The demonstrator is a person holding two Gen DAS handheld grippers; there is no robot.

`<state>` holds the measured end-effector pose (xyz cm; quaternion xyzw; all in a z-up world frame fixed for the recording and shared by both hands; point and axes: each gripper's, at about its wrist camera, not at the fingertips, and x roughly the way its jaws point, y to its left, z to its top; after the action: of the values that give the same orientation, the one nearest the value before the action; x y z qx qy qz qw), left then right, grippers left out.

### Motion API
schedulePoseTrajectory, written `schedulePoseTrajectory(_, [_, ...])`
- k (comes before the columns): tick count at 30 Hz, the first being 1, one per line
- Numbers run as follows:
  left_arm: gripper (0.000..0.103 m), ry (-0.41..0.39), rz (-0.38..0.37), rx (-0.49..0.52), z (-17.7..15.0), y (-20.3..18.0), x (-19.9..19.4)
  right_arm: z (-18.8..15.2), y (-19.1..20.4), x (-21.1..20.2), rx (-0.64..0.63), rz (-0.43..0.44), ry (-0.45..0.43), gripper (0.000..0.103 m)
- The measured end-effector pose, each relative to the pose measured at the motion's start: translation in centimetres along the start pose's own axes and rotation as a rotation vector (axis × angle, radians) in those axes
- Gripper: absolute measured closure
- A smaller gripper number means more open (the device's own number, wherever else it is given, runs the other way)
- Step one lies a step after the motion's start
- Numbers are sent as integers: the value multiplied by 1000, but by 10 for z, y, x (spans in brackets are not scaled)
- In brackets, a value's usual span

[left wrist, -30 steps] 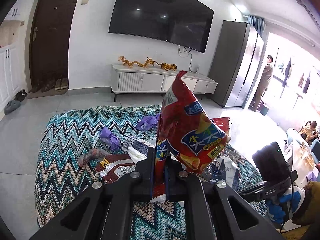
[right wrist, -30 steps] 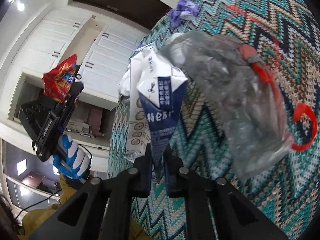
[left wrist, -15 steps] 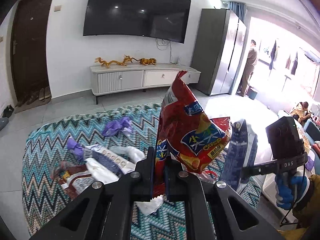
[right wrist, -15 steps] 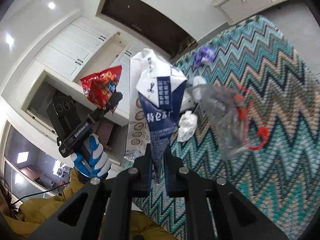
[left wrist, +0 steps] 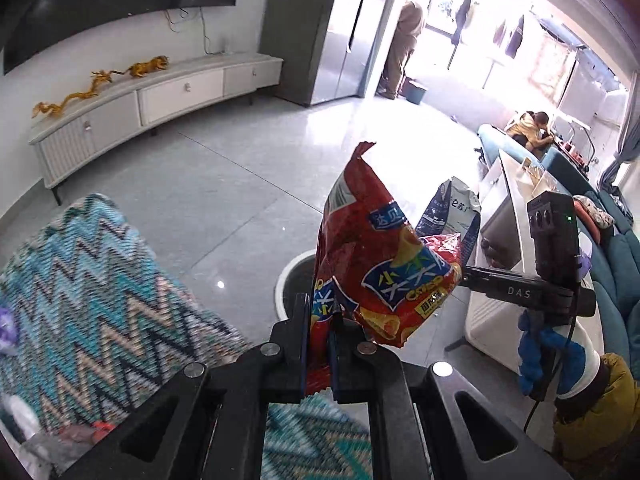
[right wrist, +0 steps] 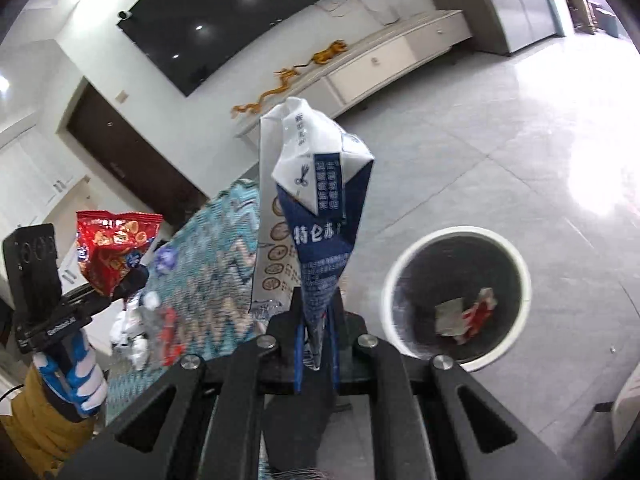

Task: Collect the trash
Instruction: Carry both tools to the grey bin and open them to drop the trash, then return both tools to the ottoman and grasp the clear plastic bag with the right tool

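The left gripper (left wrist: 319, 344) is closed on a red snack bag (left wrist: 376, 264) — the bag stands up from the jaws, crumpled. The right gripper (right wrist: 316, 336) is closed on a blue and white milk carton (right wrist: 320, 216), flattened and pinched at its lower tip. The landmark is the white trash bin (right wrist: 520, 264) on the grey tiled floor. In the right wrist view the carton is just left of the bin, and two scraps (right wrist: 466, 312) lie inside the bin. In the left wrist view the bin's rim (left wrist: 290, 276) shows behind the snack bag. Left of the bin lies a zigzag rug (left wrist: 92, 292) — on it, more litter (right wrist: 148, 328), blurred.
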<state>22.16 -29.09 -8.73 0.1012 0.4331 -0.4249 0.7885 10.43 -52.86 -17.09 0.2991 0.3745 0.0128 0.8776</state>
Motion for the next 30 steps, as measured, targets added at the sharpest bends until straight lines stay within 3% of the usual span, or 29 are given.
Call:
schedulePoseTrajectory(3, [95, 64, -20, -21, 15, -17, 56, 6, -38, 13, 23, -87, 16, 94])
schedulePoseTrajectory(10, [94, 178, 9, -101, 21, -25, 150, 11, -98, 66, 109, -192, 68, 93])
schedulePoseTrajectory(13, [81, 213, 2, -141, 16, -22, 173, 12, -112, 90, 110, -246, 101, 90])
schedulePoseTrajectory(14, [66, 222, 5, -151, 15, -21, 178, 12, -115, 96, 117, -252, 109, 90])
schedulePoseTrajectory(15, [48, 222, 8, -164, 13, -20, 182, 11, -118, 103, 124, -258, 117, 90])
schedulePoseTrajectory(17, [38, 206, 13, -184, 14, -15, 182, 9, -124, 114, 129, -288, 138, 90])
schedulePoseTrajectory(19, [38, 205, -2, -202, 14, -11, 180, 4, -128, 118, 136, -309, 152, 89])
schedulePoseTrajectory(21, [38, 198, -5, -209, 16, -8, 178, 0, -129, 120, 140, -327, 154, 78])
schedulePoseTrajectory(23, [38, 185, -6, -211, 17, -9, 172, -3, -135, 115, 137, -341, 144, 60])
schedulePoseTrajectory(30, [39, 85, 18, -196, 21, -15, 126, 6, -116, 82, 107, -383, 69, 58])
